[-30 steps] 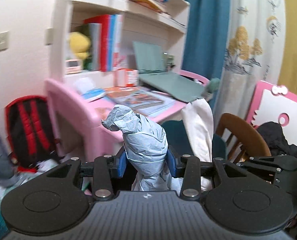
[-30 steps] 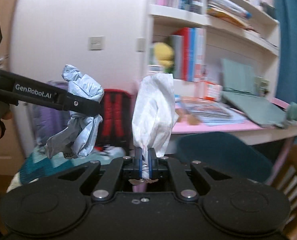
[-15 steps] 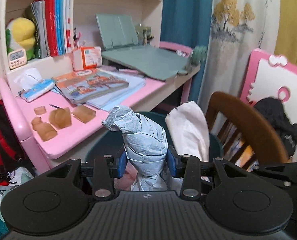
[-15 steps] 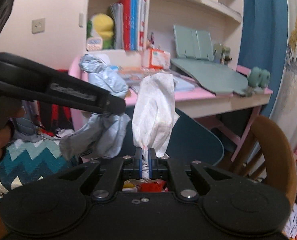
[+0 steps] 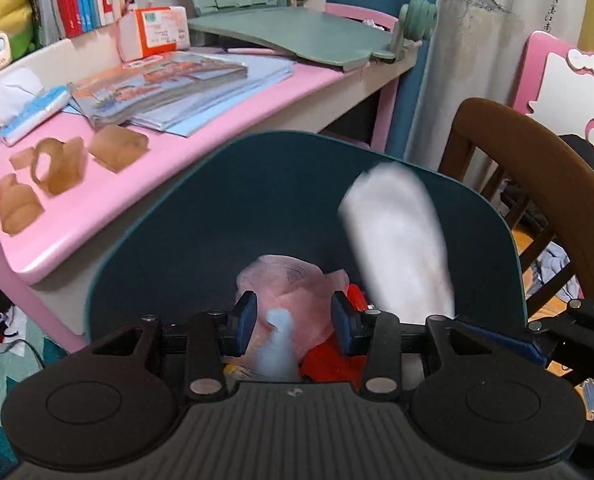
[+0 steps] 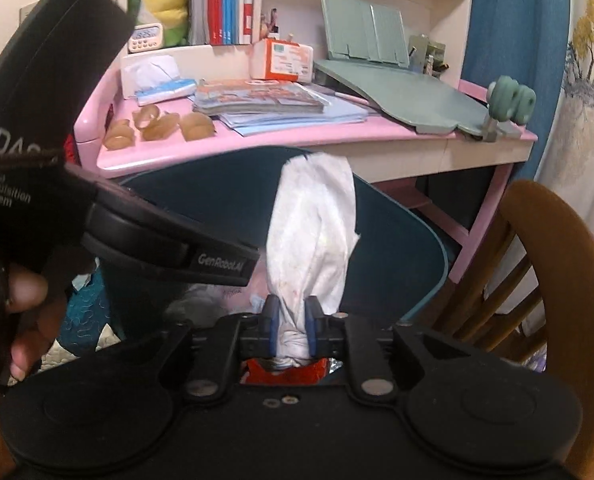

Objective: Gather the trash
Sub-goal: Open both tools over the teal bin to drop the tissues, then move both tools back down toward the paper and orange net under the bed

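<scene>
Left tool (image 5: 293, 316) over the bin (image 5: 217, 220), jaws apart, clamped on nothing. Grey wad (image 5: 277, 340) loose between the pads, blurred, apparently dropping toward the pink bag (image 5: 285, 280) already inside.

Right tool (image 6: 291, 320) just beside it, above the same bin, jaws just been widening. Tissue (image 6: 313, 232) upright between the pads and brushing both, but the grip looks slack rather than pinched (not fully free, judging by how it stands).

To finish the drop well:
- Spread the right jaws further, so the tissue cannot cling to a pad.
- Tip that tool a little more nose-down, well inside the rim, so the tissue falls in and not toward the chair (image 6: 557, 260).
- Hold both tools over the opening until both scraps have landed.
- Keep the tools from knocking each other (very close here).
- Then lift clear and look for more, perhaps the curled amber scraps (image 5: 57, 168) on the counter (image 5: 97, 216).
</scene>
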